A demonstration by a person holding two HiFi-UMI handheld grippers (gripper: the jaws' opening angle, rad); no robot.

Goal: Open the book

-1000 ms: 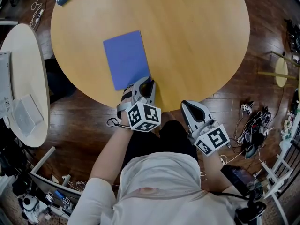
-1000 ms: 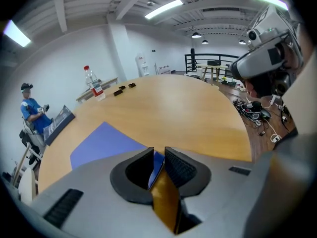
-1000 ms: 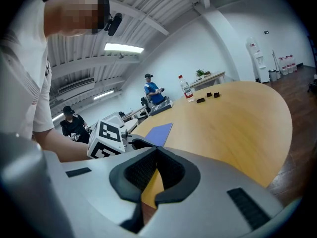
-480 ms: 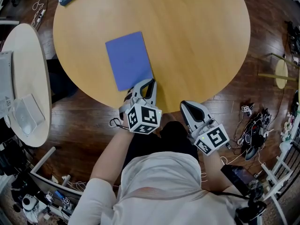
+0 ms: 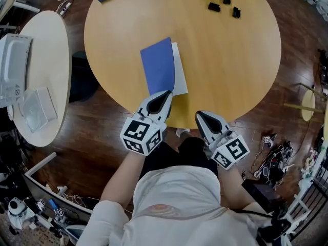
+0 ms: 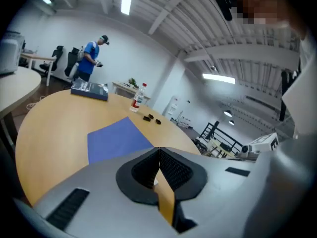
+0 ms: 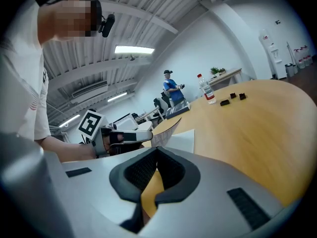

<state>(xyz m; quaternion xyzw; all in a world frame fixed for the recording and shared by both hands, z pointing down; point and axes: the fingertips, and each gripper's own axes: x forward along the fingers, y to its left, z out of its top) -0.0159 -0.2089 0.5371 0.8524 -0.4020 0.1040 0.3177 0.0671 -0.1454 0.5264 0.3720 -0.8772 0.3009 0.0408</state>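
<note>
Left tool was pinching the book by its cover near the bench edge. It lay flat a second earlier, then peeled up showing a white page, so opening was underway. Right tool sat pressed together, empty.

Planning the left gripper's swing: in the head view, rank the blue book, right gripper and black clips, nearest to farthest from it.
1. Blue book, at the left gripper's tips.
2. Right gripper, beside it at the table's near edge.
3. Black clips, far side, right of centre.
</note>
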